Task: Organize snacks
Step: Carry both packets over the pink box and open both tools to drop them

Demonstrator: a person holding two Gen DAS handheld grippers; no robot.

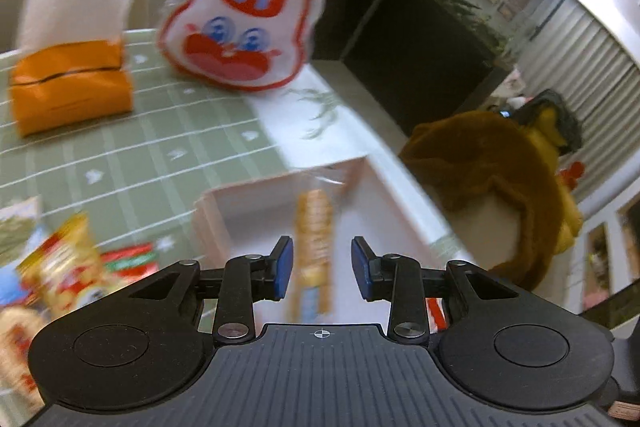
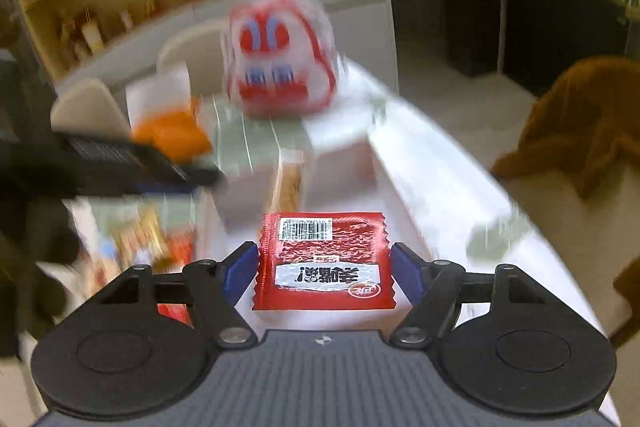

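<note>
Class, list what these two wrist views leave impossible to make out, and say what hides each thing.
- Loose snack packets, left wrist view: printing smeared by motion blur.
- White box, both views: its near part is hidden by the gripper bodies.
- Red packet, right wrist view: whether the right gripper pads touch it is unclear.
- Shelf items, right wrist view: too small and blurred.

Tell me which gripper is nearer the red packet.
Right. The right gripper brackets the red packet, jaws open beside it. The left gripper hovers over the white box, off to one side.
</note>
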